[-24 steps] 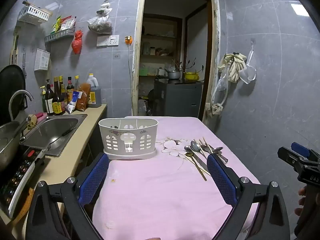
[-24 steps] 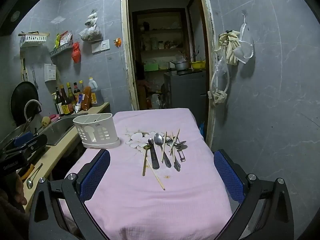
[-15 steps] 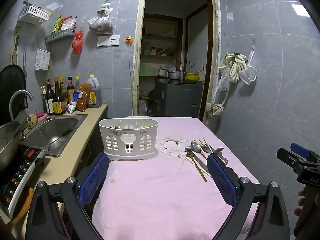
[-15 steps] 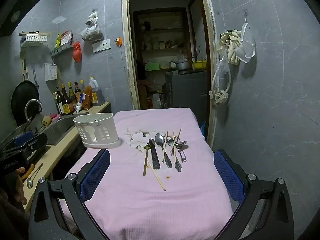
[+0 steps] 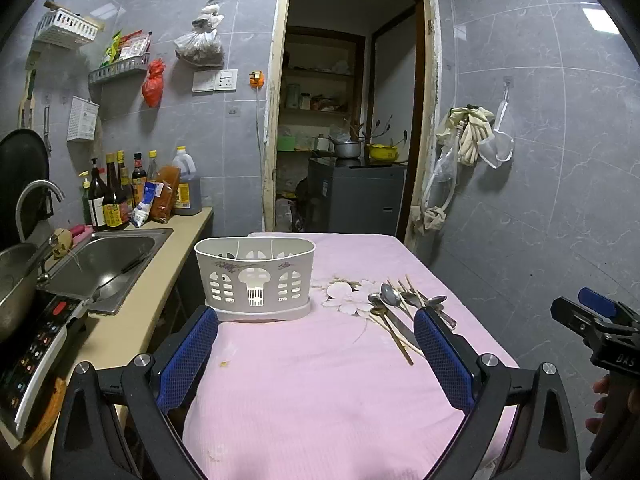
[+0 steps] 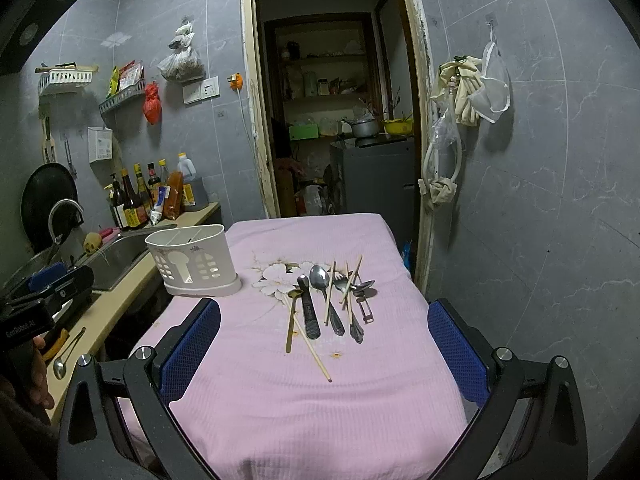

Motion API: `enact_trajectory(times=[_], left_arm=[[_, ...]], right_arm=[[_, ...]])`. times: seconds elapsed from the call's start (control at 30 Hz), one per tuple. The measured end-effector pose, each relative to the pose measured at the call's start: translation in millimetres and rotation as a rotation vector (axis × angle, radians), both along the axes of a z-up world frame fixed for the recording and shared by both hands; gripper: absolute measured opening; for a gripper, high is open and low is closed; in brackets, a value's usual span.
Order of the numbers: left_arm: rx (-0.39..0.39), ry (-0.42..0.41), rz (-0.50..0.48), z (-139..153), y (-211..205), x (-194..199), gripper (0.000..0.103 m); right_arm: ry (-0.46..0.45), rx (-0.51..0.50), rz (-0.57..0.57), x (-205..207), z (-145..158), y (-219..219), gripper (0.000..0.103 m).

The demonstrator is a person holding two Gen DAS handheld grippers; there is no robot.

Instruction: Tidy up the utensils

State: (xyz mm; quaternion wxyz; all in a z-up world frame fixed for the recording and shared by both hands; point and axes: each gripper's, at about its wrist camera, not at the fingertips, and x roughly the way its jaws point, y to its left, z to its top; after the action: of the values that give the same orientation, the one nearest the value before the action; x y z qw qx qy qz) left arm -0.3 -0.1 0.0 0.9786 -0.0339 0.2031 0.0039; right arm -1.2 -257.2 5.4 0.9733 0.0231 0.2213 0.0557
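Observation:
A white slotted utensil holder stands empty at the left of a pink-covered table. Right of it lies a pile of utensils: several spoons, a gold spoon, wooden chopsticks and a black-handled piece. My left gripper hovers open over the table's near side, facing the holder, nothing between its blue pads. My right gripper is open too, short of the utensil pile and empty. Each view shows the other gripper at its edge, held by a hand.
A counter with a steel sink, an induction hob and sauce bottles runs along the left. A grey tiled wall with hanging gloves closes the right. An open doorway lies behind the table.
Both grippers stay open and nearly still; the views shift only slightly.

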Motion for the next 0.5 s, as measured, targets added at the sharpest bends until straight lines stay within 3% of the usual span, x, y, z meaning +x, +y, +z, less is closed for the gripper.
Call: enact_trajectory(times=[0.5], left_arm=[[-0.002,0.002,0.0,-0.1,0.0,0.1,0.099]], right_arm=[[0.007,-0.001,0.001,2.3,-4.2,3.0,0.102]])
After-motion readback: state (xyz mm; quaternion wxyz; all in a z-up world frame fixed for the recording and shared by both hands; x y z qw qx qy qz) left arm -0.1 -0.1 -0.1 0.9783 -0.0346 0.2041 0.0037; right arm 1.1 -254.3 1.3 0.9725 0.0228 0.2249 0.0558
